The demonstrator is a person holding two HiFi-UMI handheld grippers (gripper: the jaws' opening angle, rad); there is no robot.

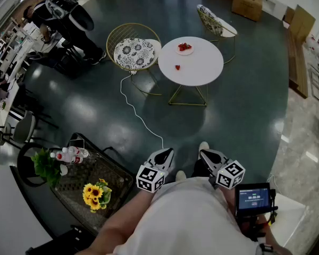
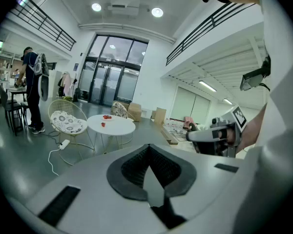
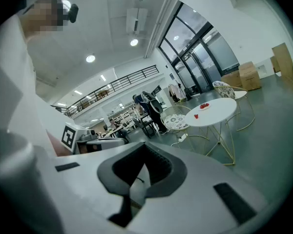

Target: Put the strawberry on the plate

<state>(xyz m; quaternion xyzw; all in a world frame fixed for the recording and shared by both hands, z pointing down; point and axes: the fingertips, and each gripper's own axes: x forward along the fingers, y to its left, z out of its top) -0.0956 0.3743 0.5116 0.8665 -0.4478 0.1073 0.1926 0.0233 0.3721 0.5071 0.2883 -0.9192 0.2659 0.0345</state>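
Observation:
A round white table (image 1: 196, 70) stands far ahead on the dark floor. On it sit a small plate (image 1: 184, 49) with red strawberries and, nearer me, one lone strawberry (image 1: 177, 67). My left gripper (image 1: 167, 152) and right gripper (image 1: 204, 154) are held close to my body, side by side, well short of the table. Both are shut with nothing between their pads. The left gripper view shows the table (image 2: 112, 126), plate (image 2: 106, 116) and lone strawberry (image 2: 102, 125) in the distance. The right gripper view shows the same table (image 3: 215, 112) and strawberry (image 3: 196, 115).
A wire chair with a patterned cushion (image 1: 134, 52) stands left of the table, a second chair (image 1: 215, 21) behind it. A white cable (image 1: 138, 113) runs across the floor. A black wire cart with sunflowers (image 1: 95, 193) and bottles is at my left. A person (image 1: 69, 17) stands far left.

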